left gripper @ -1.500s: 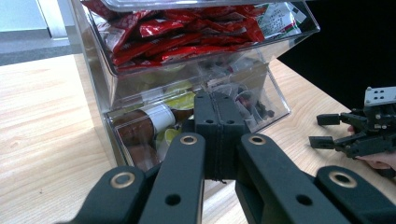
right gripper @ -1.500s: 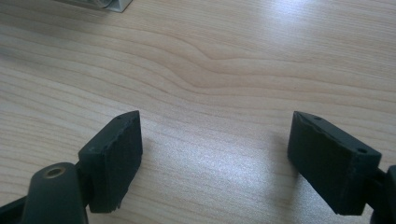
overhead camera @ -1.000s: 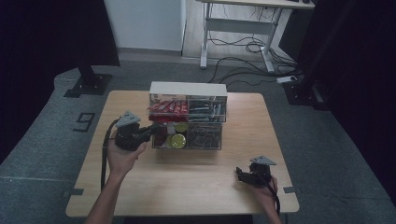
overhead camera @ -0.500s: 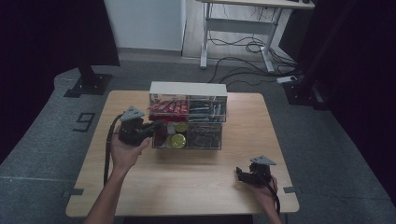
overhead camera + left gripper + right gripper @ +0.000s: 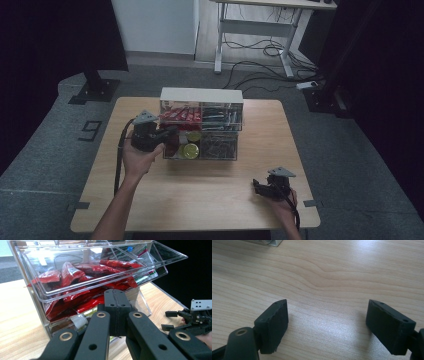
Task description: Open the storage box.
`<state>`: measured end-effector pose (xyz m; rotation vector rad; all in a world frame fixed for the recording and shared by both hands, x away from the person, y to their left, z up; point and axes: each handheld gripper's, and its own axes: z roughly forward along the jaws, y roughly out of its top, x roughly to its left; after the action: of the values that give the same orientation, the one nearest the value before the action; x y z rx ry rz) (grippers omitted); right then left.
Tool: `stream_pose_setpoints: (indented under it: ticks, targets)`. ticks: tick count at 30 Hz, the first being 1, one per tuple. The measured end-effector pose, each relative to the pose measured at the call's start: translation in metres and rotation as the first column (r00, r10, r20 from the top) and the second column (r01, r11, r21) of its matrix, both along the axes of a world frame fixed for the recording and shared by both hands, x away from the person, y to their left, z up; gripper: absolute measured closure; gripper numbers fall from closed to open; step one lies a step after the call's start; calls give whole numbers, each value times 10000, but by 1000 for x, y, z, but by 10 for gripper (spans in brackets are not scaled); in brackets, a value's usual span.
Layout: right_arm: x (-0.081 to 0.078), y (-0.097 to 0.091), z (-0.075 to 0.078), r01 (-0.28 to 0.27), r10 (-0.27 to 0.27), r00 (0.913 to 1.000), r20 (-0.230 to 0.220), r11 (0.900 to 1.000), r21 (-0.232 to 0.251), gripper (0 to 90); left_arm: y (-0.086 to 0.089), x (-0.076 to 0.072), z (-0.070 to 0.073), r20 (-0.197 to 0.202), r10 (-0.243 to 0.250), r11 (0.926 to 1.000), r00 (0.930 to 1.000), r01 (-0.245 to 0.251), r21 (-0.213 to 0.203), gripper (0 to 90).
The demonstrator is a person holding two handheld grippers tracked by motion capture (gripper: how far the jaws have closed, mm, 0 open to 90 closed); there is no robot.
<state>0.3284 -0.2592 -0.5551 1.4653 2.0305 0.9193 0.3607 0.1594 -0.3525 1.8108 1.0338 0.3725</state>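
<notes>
Bin: clear plastic tilt-out bin [image 5: 82, 277] full of glossy red packets [image 5: 100, 267], upper left of organiser [image 5: 201, 95] on wooden table [image 5: 210, 200].
Left gripper [image 5: 117, 312]: jaws pressed together, empty, tips at the bin's front.
Right gripper [image 5: 327, 322]: jaws wide, empty, resting above the table.
Advice: push gently and squarely; smooth plastic slips.

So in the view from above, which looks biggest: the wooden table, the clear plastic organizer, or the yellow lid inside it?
1. Wooden table.
2. Clear plastic organizer, covering a small part of the tabletop.
3. Yellow lid, inside one compartment.
</notes>
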Motion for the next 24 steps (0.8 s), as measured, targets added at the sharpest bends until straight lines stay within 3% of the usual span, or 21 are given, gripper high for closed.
stream_pose_setpoints:
  ticks: [6,24]
  targets:
    - [0,0,0,2,-2,10000,-1,10000,1,184,-4,6,0,-118,21,9999,9999,-19,165,900]
    - [0,0,0,5,-5,10000,-3,10000,2,184,0,10,6,-159,144,9999,9998,-143,70,900]
